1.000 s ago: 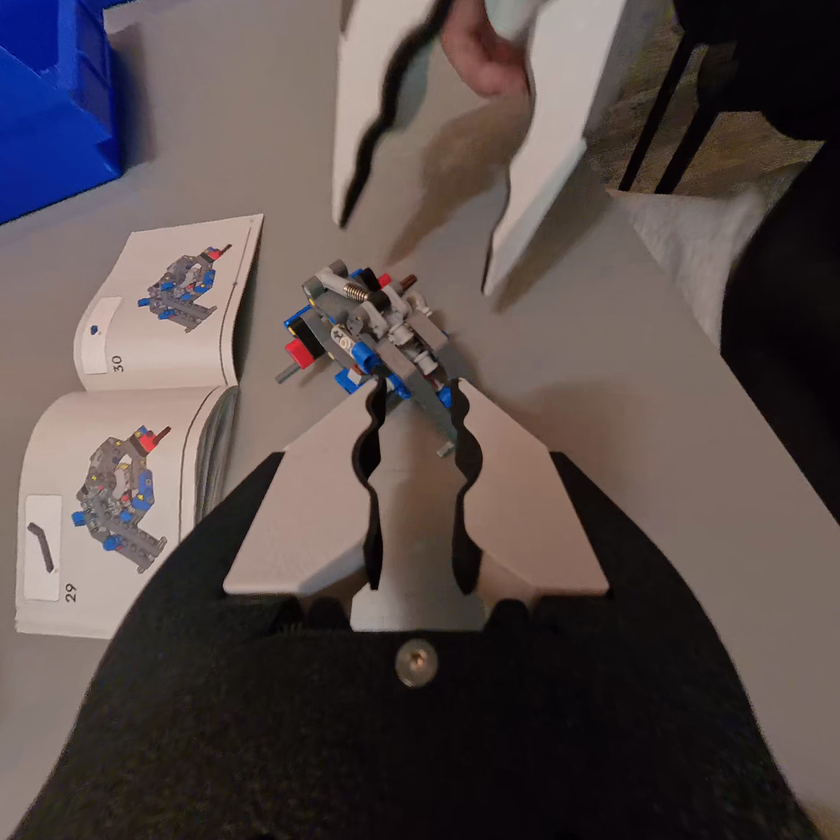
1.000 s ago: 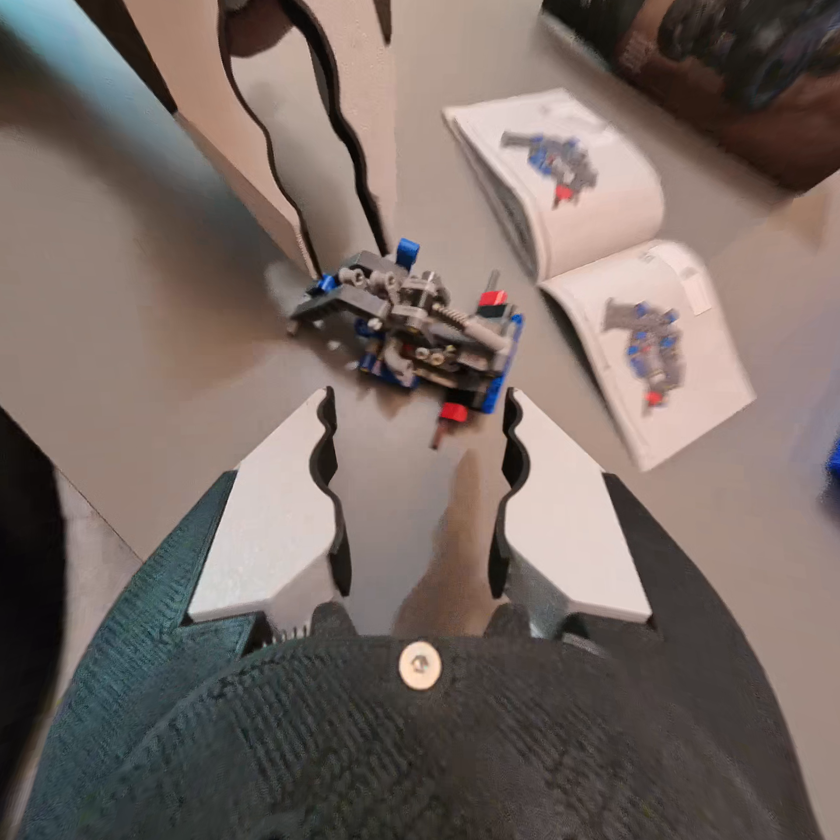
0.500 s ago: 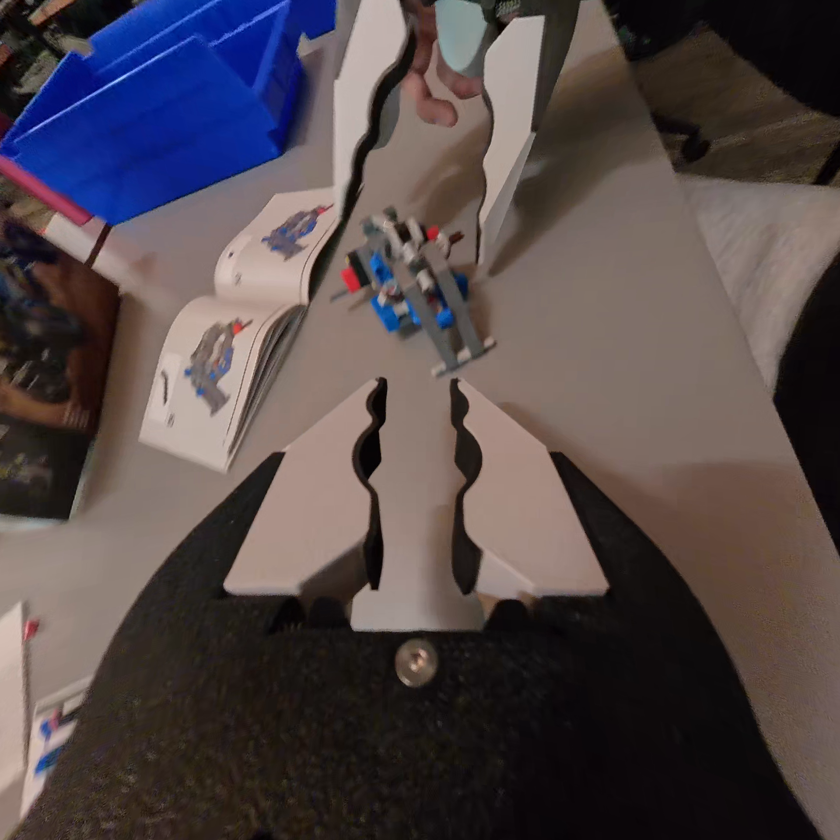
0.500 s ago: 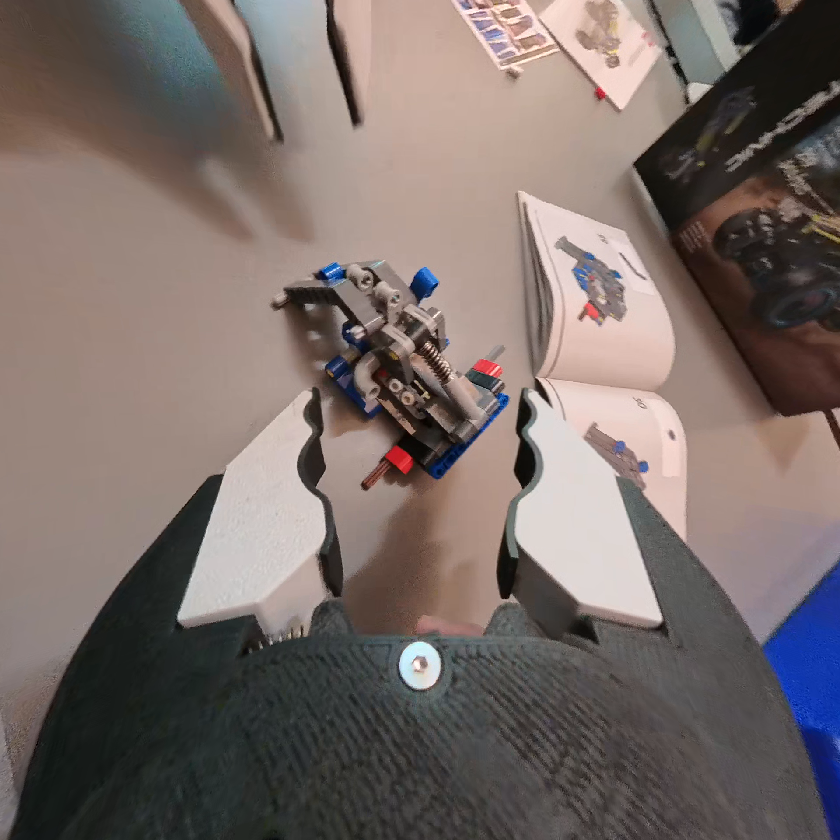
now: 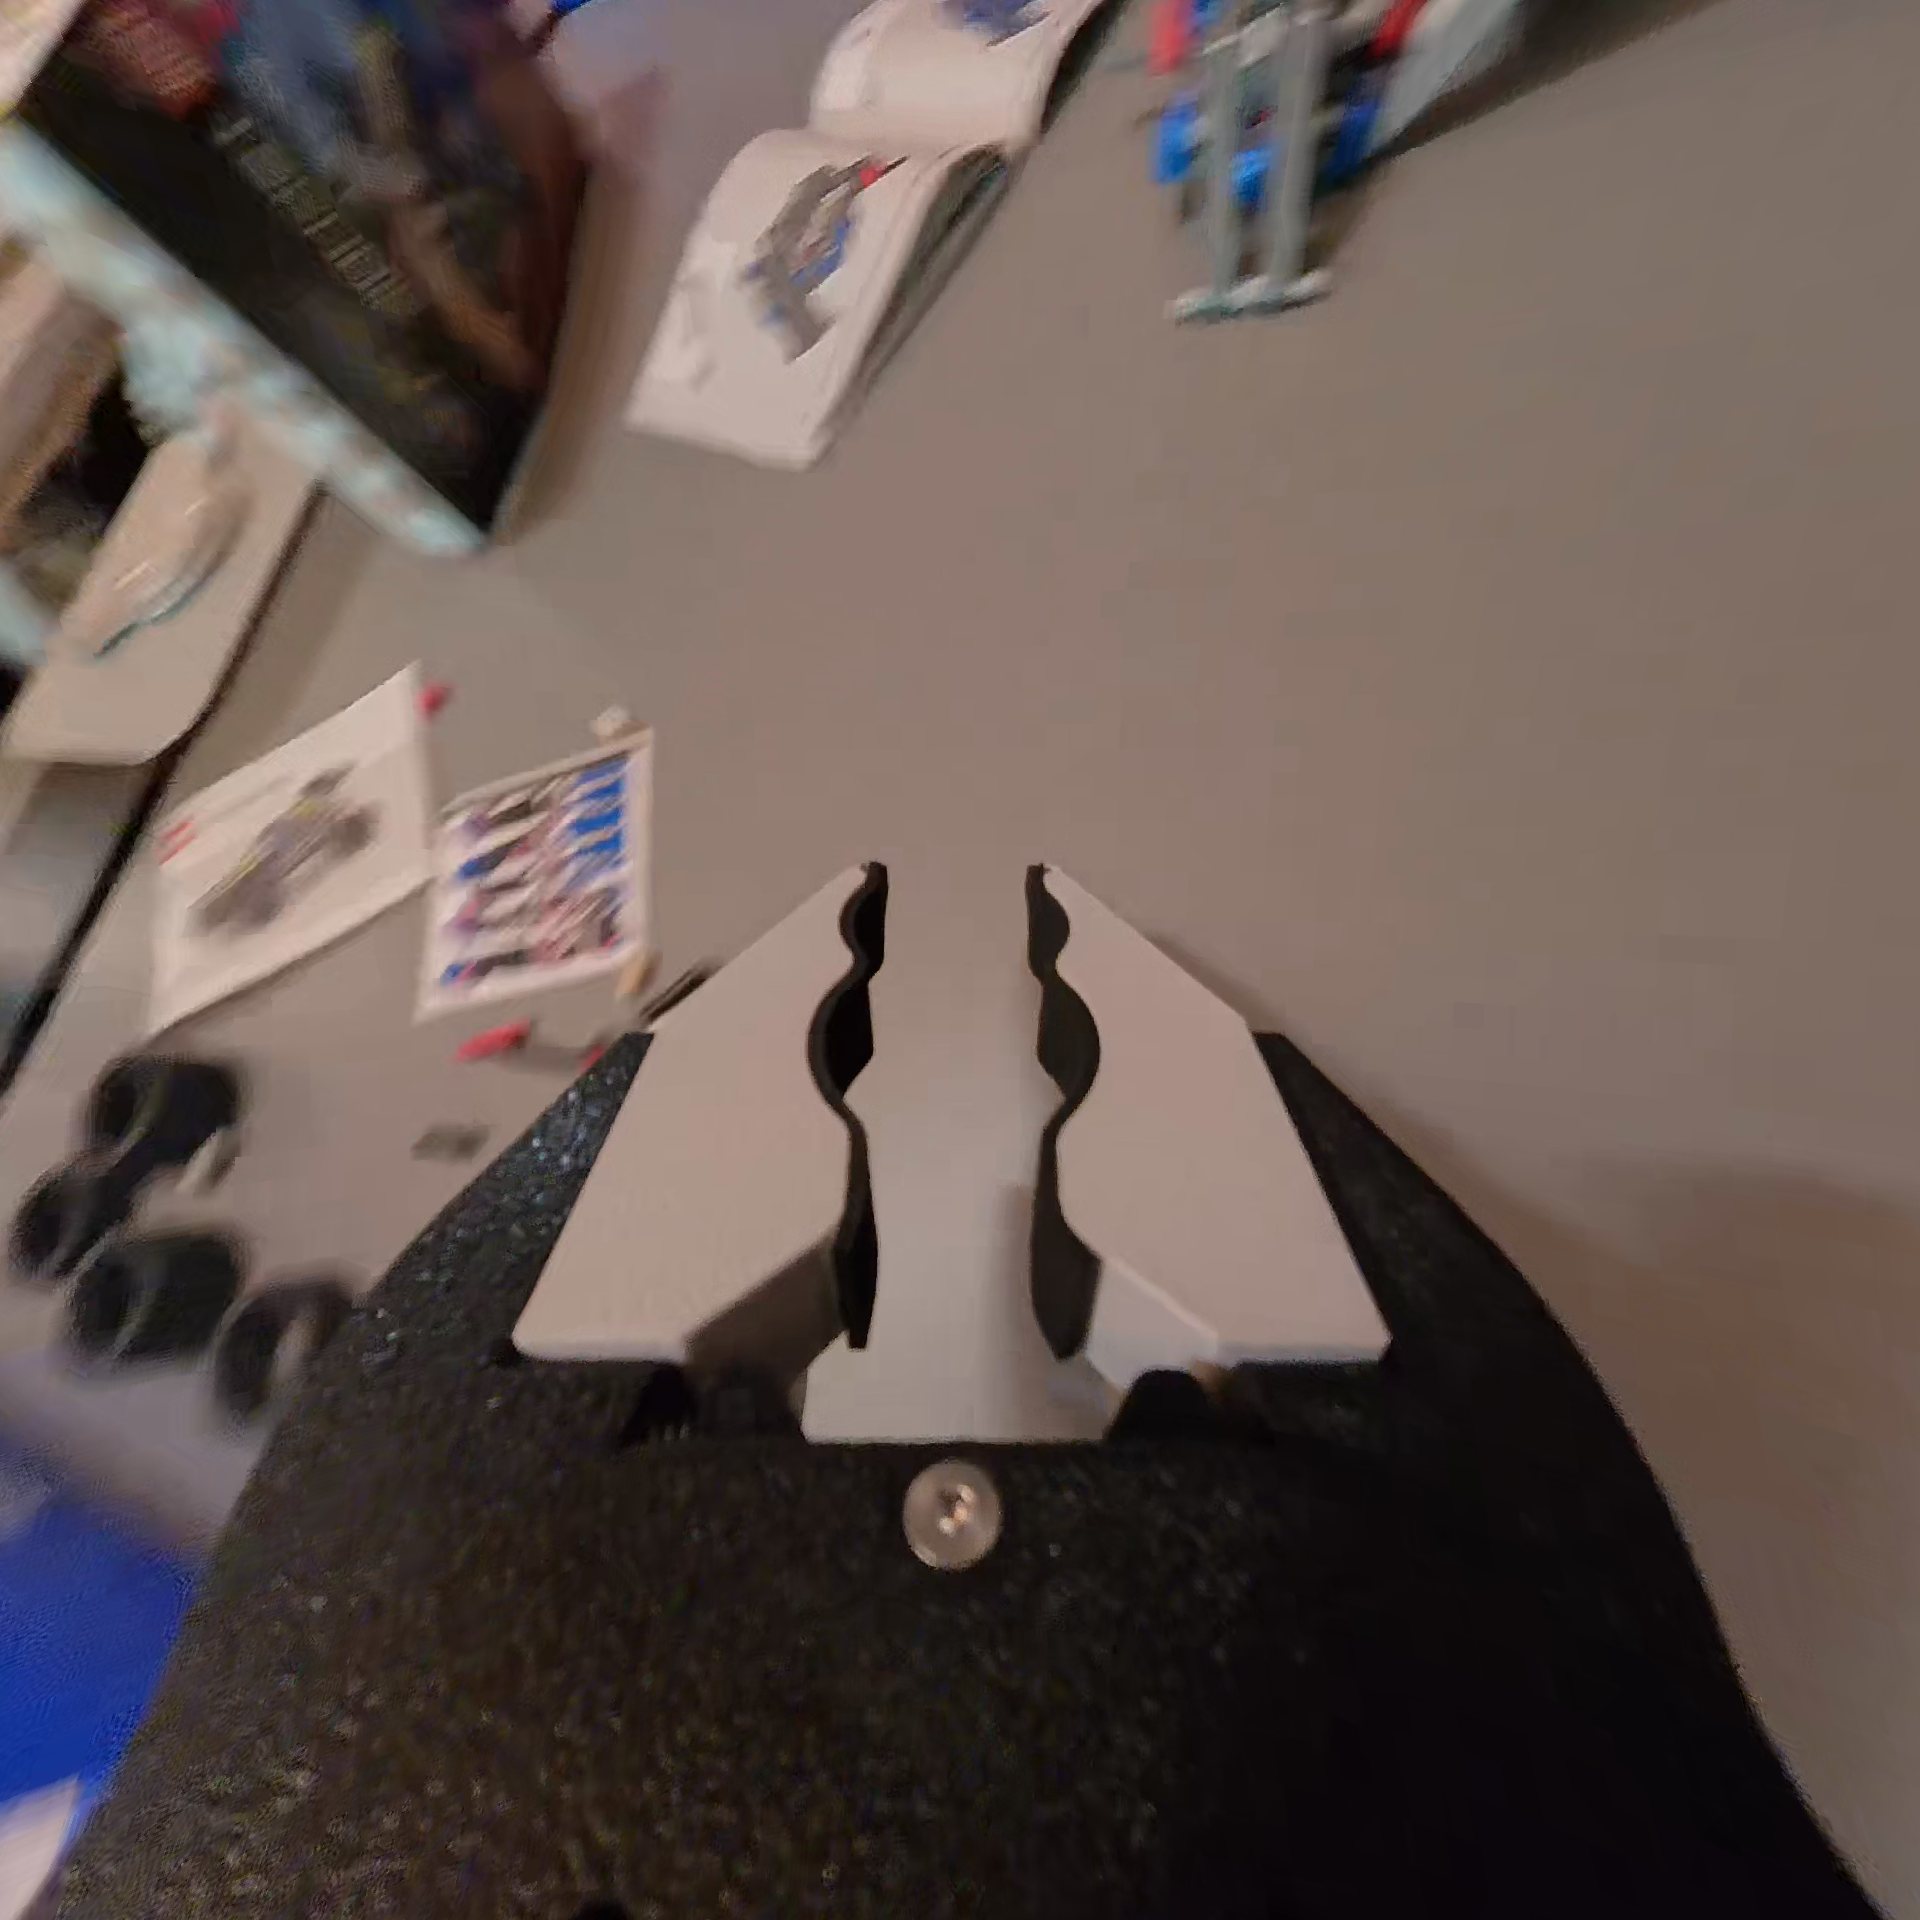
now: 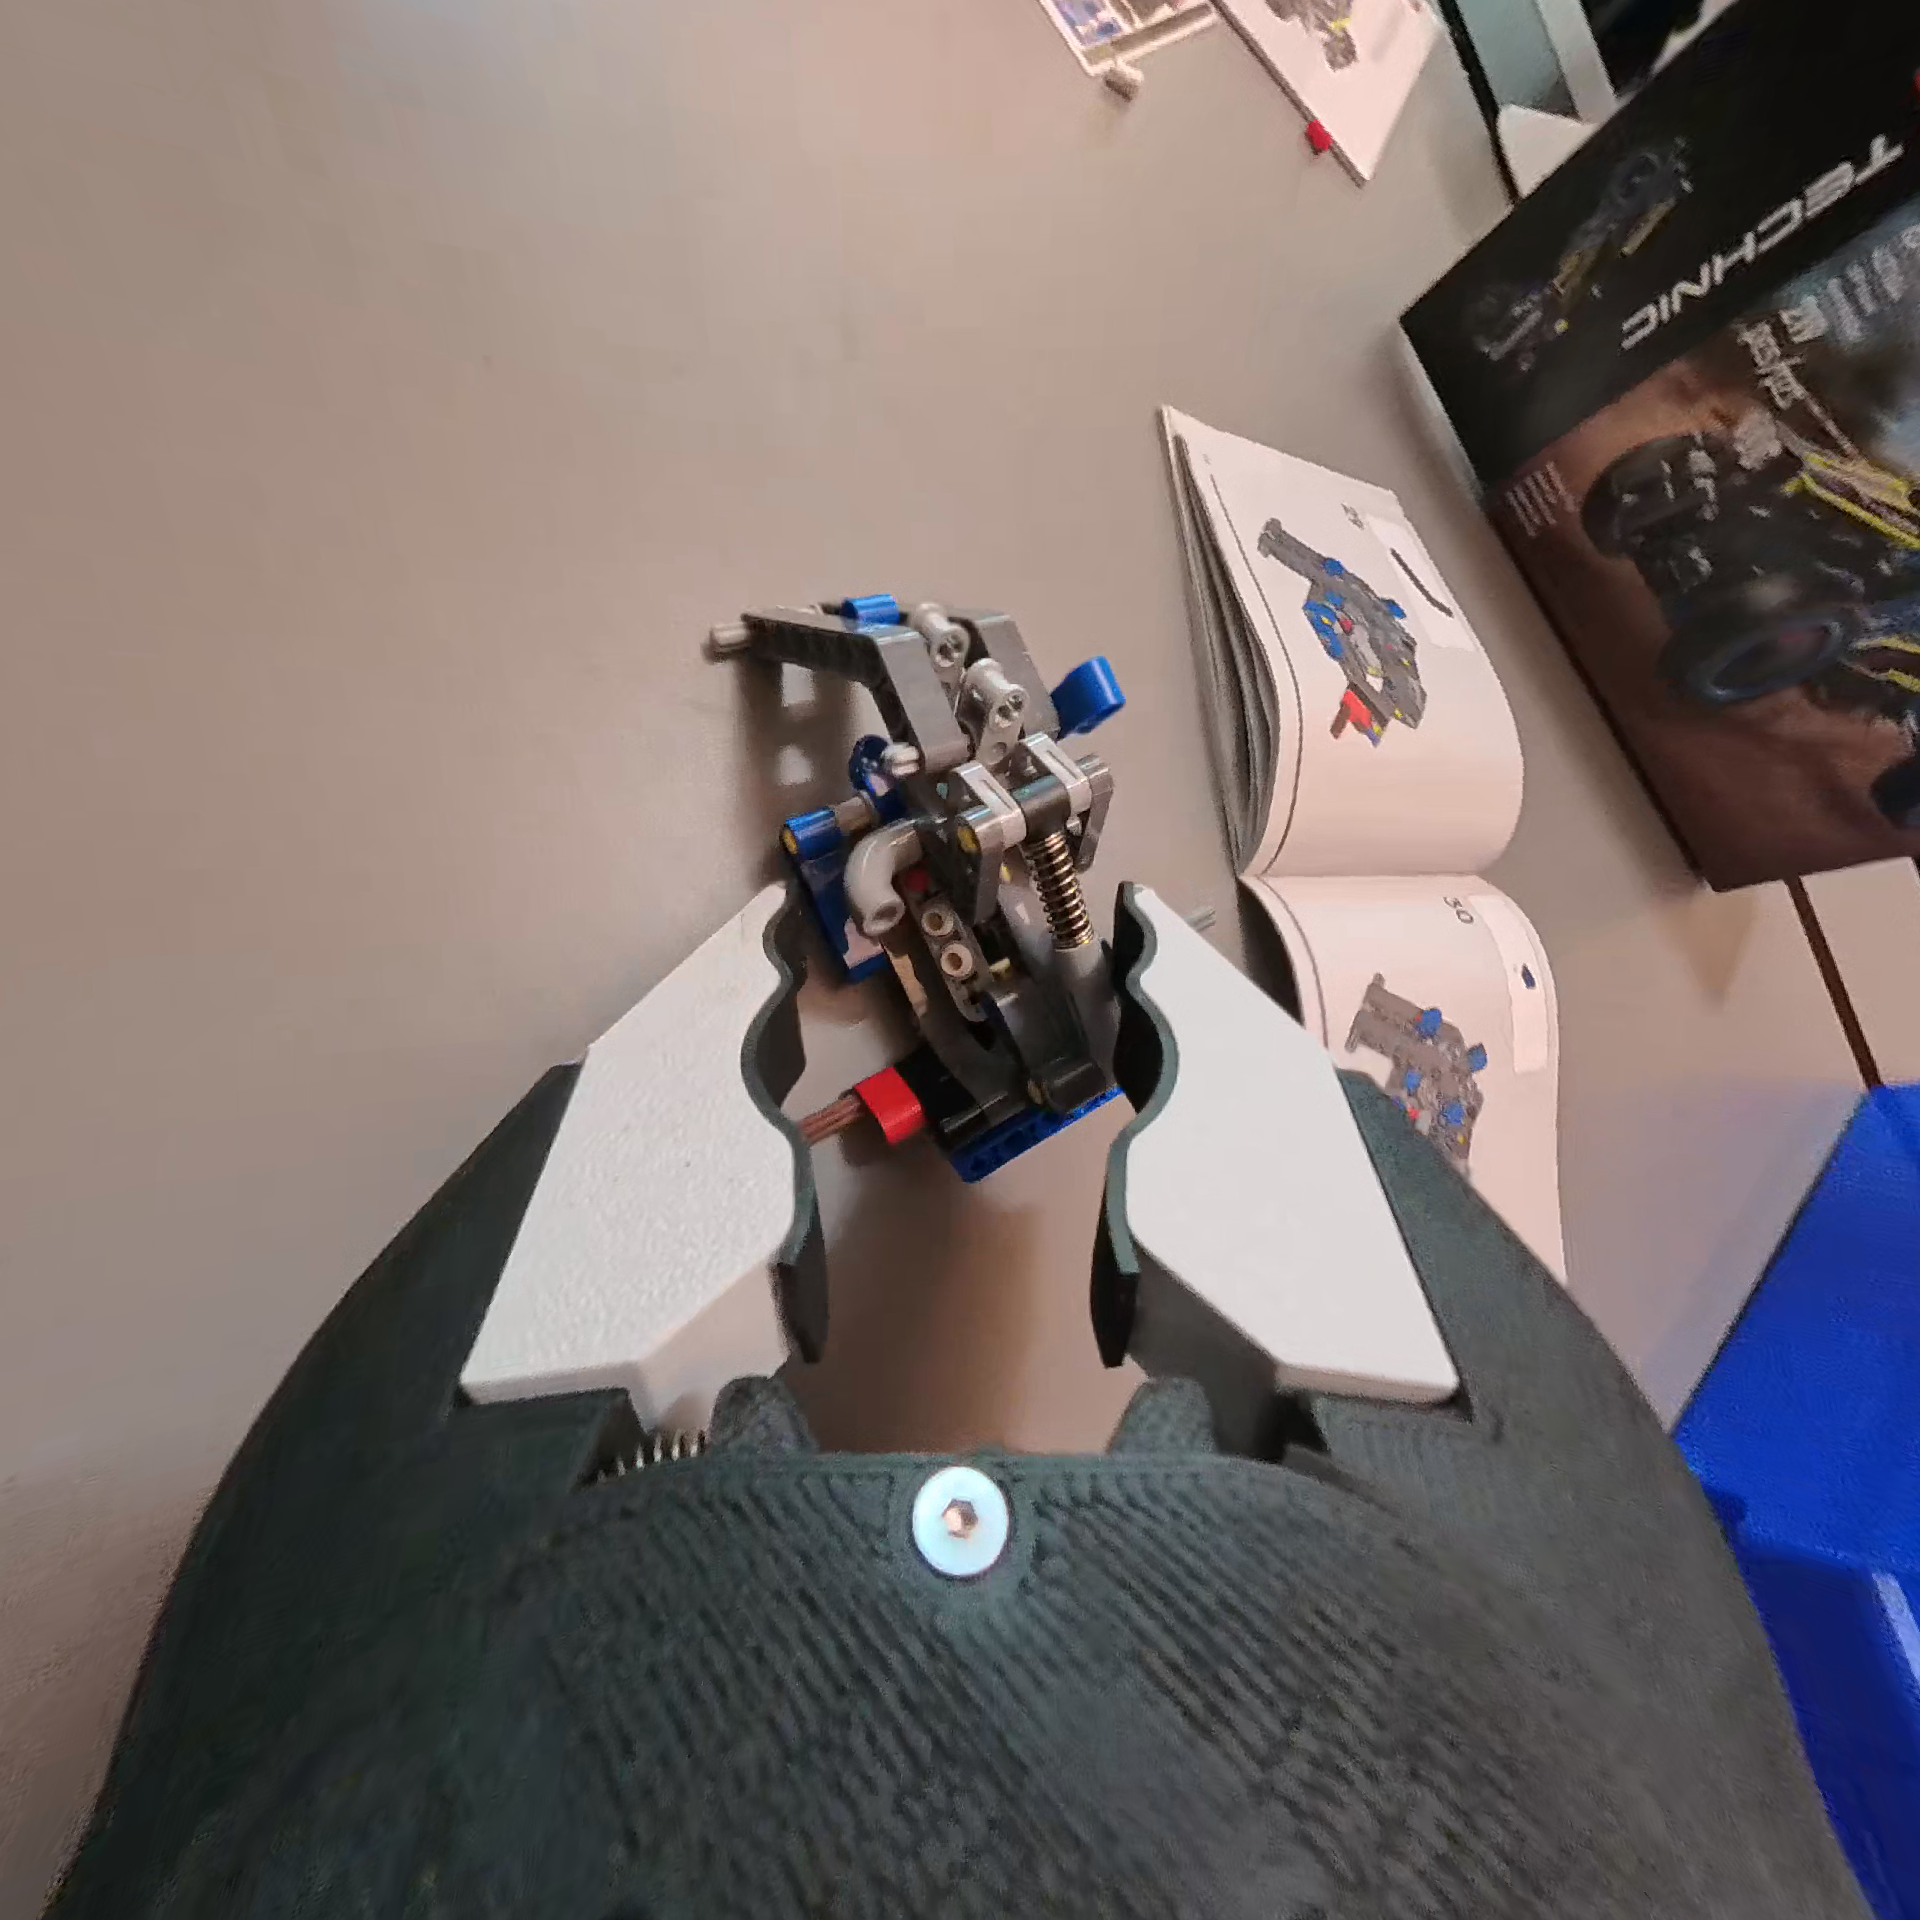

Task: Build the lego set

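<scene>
— Closing in, is it? What is different about the right gripper (image 6: 951, 914)?

— A second ago its fingers stood wide and short of the brick model (image 6: 966, 831). Now they have narrowed and sit on either side of the model's near end. The brown axle stub meets the left pad (image 6: 774, 1060), and the grey shock strut and blue plate corner lie against the right pad (image 6: 1138, 1039). I read that as clamped on the model, which still lies flat on the desk (image 6: 416, 520).

— And the left gripper (image 5: 956, 873)?

— It has backed off. A second ago its tips were at the model's grey beam. Now they hang over bare desk with nothing between them, the jaws parted by only a narrow slot. In its blurred view the model (image 5: 1247, 156) is well apart from it.

— Where does the model lie?

— It is out in the open middle of the desk. The open instruction booklet (image 6: 1382, 748) is near it on the side toward the dark printed box (image 6: 1714, 468). A blue bin (image 6: 1818, 1351) sits at the desk's near right corner. Loose black tyres (image 5: 135, 1247) and printed sheets (image 5: 540, 862) lie toward the edge beside the left gripper.

— So what does the change come to?

— The model has passed from the left gripper's reach to the right one's hold.
</scene>
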